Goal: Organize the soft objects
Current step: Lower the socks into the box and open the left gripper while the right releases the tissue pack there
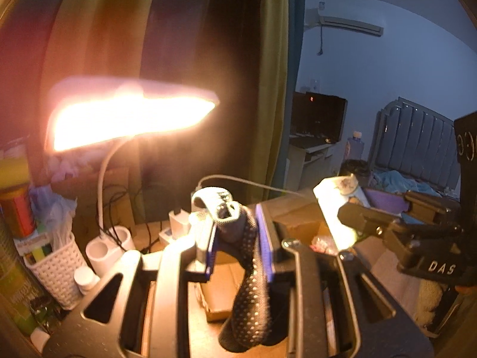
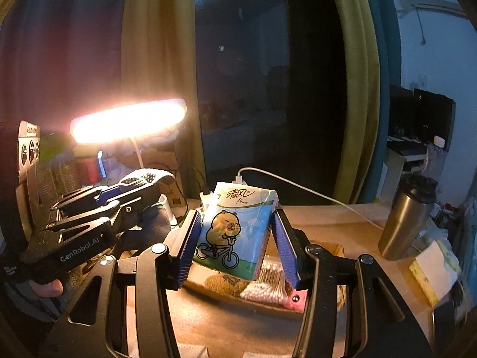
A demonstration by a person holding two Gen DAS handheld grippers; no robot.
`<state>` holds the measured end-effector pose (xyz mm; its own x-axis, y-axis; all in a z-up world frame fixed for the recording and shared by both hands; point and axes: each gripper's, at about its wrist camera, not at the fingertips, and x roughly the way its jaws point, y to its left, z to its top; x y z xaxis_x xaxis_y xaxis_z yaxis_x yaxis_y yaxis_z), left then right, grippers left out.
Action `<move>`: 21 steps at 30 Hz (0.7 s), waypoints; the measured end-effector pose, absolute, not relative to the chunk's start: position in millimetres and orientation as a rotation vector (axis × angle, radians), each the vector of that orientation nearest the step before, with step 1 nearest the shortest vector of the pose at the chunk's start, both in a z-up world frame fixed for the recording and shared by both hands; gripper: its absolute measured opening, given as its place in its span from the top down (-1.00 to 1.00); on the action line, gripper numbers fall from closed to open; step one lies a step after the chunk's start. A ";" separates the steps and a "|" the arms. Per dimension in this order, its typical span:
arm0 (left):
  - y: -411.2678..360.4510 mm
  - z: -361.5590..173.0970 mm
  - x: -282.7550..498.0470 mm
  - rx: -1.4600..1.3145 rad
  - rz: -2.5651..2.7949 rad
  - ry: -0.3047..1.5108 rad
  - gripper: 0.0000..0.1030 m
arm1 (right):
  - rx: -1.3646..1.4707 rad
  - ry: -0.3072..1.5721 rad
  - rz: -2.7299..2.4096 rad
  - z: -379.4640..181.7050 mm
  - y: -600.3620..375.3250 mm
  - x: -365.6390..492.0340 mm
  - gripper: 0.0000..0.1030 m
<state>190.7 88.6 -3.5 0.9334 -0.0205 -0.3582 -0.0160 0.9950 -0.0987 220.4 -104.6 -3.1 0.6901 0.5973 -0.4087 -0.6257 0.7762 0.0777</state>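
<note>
1. Both soft things are lifted clear of the desk [image 2: 342, 217], so I judge the step in hand is carrying them to where they belong.
2. The left tool [image 1: 235, 235] is nearly closed and pinches a dotted grey glove [image 1: 249, 283]. The glove's cuff stands above the pads and the rest hangs down toward the camera.
3. The right tool [image 2: 235, 238] is about half open and its blue pads press the two sides of a tissue pack [image 2: 235, 226]. The pack has a cartoon animal on a bicycle and sits a little tilted in the grip.
4. In the right view the left tool is on the left, near the lit lamp [image 2: 128, 122], and the tissue pack is in the middle, over a cardboard box [image 2: 334, 247].
5. The box lies just below the pack. It holds a bag of cotton swabs [image 2: 268, 283] and other packets which I cannot identify.
6. A white woven basket [image 1: 56, 271] stands near the left edge of the desk, with pens or similar sticks in it.
7. A steel cup [image 2: 408, 214] stands at the right, apart from the box.
8. The next move probably needs each tool lowered over a chosen container, then opened. Which container is meant, I cannot tell.
</note>
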 end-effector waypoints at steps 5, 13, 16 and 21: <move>87.1 -3.3 202.7 -0.068 0.016 0.348 0.51 | -0.062 0.440 0.696 -7.6 -102.1 231.9 -0.01; 85.7 -27.9 231.8 -0.057 0.032 0.399 0.51 | -0.034 0.490 0.705 -30.1 -103.5 256.7 -0.01; 86.3 -42.5 245.8 -0.056 0.038 0.435 0.51 | -0.024 0.511 0.707 -38.4 -103.1 266.2 -0.01; 79.7 -66.2 267.8 -0.010 0.069 0.481 0.51 | -0.013 0.548 0.707 -52.4 -101.7 281.9 -0.01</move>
<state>267.8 79.7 -66.2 0.8844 0.0642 -0.4622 -0.0687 0.9976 0.0070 281.9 -101.7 -52.4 0.6264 0.6129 -0.4817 -0.6193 0.7665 0.1700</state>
